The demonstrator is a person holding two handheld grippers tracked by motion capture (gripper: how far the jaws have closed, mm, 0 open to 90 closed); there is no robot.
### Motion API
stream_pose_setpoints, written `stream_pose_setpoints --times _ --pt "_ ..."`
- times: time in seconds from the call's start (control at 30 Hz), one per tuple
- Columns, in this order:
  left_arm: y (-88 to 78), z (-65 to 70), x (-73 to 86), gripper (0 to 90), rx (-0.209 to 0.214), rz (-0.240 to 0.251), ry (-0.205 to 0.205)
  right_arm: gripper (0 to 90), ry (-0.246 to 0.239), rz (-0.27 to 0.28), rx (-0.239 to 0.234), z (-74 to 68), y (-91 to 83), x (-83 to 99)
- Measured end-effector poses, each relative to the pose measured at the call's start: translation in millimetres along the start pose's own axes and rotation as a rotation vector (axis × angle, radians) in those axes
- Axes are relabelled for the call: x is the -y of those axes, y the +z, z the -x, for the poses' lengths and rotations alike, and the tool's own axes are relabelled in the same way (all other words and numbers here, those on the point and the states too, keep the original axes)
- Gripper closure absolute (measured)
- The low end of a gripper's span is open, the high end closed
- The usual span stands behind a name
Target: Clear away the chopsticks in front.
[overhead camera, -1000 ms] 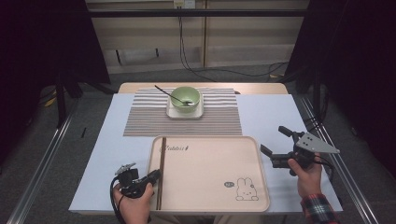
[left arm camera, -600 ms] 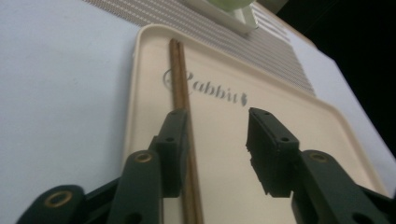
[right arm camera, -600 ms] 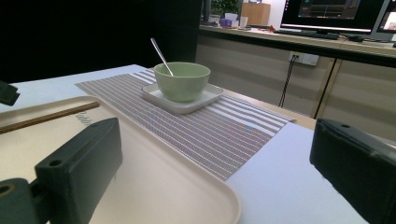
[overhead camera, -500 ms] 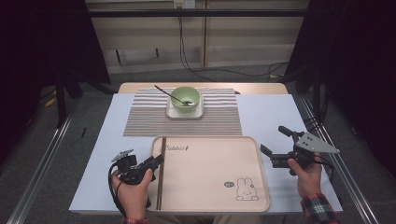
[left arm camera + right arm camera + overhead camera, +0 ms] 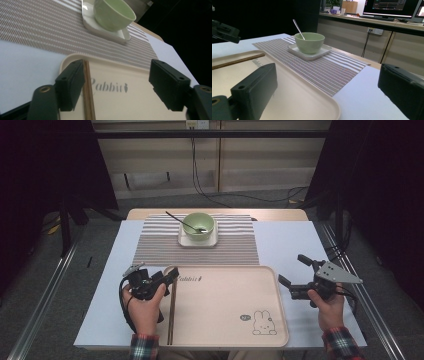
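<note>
A pair of brown chopsticks (image 5: 171, 316) lies lengthwise on the left side of the beige rabbit tray (image 5: 227, 320). My left gripper (image 5: 171, 276) hovers over their far end. Its jaws have just been opening and now stand apart. In the left gripper view the chopsticks (image 5: 88, 97) run along the inner face of one jaw of my left gripper (image 5: 116, 72), and the pads press on nothing. My right gripper (image 5: 292, 268) is held open beside the tray's right edge, with nothing between the jaws of my right gripper (image 5: 329, 75).
A green bowl (image 5: 198, 225) with a spoon (image 5: 181, 221) stands on a white square plate (image 5: 198, 240) on the striped placemat (image 5: 150, 247) at the far side. A white sheet (image 5: 300, 245) covers the table under the tray.
My left hand has moved away from the person along the tray's left side and risen a little. Its jaws have spread apart. The chopsticks stay on the tray. The right hand kept still.
</note>
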State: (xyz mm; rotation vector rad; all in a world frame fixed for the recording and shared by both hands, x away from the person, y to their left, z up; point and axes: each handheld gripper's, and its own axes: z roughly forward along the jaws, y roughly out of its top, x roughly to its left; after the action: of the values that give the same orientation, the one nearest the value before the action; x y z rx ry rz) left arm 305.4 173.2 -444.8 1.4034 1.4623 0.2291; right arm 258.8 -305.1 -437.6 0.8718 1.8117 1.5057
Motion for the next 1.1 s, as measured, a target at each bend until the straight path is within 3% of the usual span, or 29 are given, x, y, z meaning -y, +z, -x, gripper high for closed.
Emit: stream_pose_setpoints --times 0.07,0.27,0.43,0.9,1.1 --pt "5.4 -0.1 -4.8 21.9 -0.02 -0.007 0.018 1.7 -0.005 0.002 0.0 0.4 0.3 -0.1" --pt "20.4 -2.2 -14.8 18.6 0.02 0.027 -0.005 1.7 0.002 -0.001 -0.001 0.5 1.0 0.3" --pt "33.6 -4.4 -20.0 12.9 0.0 0.021 0.03 1.7 0.008 0.001 0.0 0.7 3.6 0.4" --pt "50.4 -5.3 -56.1 10.8 -0.027 0.074 0.071 1.8 0.008 -0.001 0.001 0.1 3.4 0.3" --pt "57.2 -3.6 -64.6 10.1 -0.034 0.081 0.067 1.7 0.013 0.004 0.0 0.0 6.1 -0.6"
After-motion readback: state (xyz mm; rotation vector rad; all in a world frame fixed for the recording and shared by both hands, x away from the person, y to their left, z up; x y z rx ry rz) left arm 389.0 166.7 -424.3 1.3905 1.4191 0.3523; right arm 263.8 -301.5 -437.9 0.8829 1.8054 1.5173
